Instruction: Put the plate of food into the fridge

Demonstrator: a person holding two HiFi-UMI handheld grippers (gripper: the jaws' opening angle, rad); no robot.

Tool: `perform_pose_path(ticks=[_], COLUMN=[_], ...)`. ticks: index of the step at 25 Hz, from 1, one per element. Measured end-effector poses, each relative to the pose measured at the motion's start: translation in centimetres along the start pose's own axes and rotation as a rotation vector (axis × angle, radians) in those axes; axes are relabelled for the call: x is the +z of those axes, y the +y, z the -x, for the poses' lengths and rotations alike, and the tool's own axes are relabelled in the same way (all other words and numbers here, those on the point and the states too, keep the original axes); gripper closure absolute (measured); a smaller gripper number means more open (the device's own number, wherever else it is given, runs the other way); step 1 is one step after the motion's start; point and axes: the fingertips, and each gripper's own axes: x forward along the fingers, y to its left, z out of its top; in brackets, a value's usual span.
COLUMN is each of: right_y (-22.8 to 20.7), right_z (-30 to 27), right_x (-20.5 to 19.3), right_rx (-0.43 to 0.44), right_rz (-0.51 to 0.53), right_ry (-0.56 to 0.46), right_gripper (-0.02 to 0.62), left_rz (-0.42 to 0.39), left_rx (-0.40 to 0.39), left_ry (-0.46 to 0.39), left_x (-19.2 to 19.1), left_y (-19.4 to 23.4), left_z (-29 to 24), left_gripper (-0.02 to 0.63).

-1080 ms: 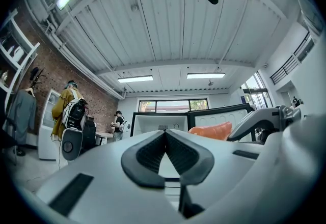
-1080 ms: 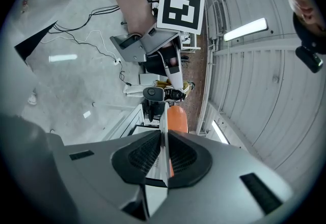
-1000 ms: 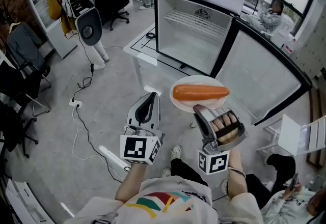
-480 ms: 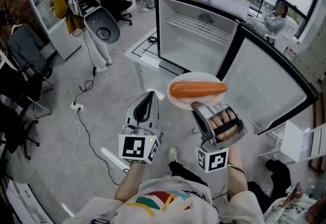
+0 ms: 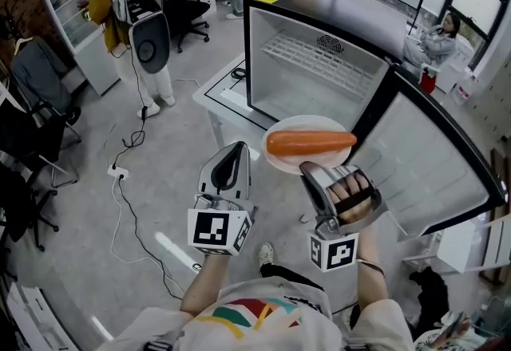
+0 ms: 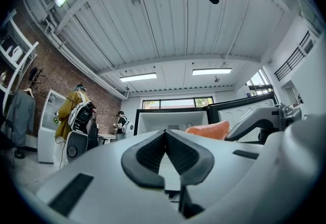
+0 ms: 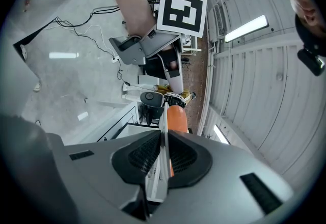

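1. The plate is gripped at its near rim by the right gripper. In the right gripper view the jaws are seen drawn narrow on the thin white edge, with a pad pressed on each face.
2. The food, one long orange piece that looks like a carrot, is seen lying across the plate. The plate is held roughly level in the air.
3. The left gripper is held just left of the plate and apart from it. Its jaws are seen closed together with nothing between them, so no share of the load is taken there.
4. The fridge is seen ahead on a low white table. Its door is already swung wide to the right, so no opening is left to be done.
5. Inside, a wire shelf is made out, and nothing can be seen on it.
6. The pick-up is judged done and the carry is in hand. The plate is placed just short of the fridge opening, not yet inside.
7. What is left is judged to be:
   - the plate passed through the opening
   - the plate set down on the shelf or the compartment floor
   - the rim released and the gripper drawn out
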Motion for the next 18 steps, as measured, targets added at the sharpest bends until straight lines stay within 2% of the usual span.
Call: perform_pose_path(ticks=[6, 18], right_y=[-0.1, 0.6], right_z=[-3.7, -8.6], right_x=[-2.8, -6.5], right_rx=[0.005, 0.013], right_rz=[-0.012, -0.071], right_ry=[-0.002, 0.004], right_gripper=[0.557, 0.557], left_rz=[-0.006, -0.025], left_rx=[0.019, -0.004], left_ry=[-0.009, 0.019], left_x=[-0.7, -2.0], left_y=[1.5, 2.4], left_z=[-4.3, -10.8], left_gripper=[0.6, 0.6])
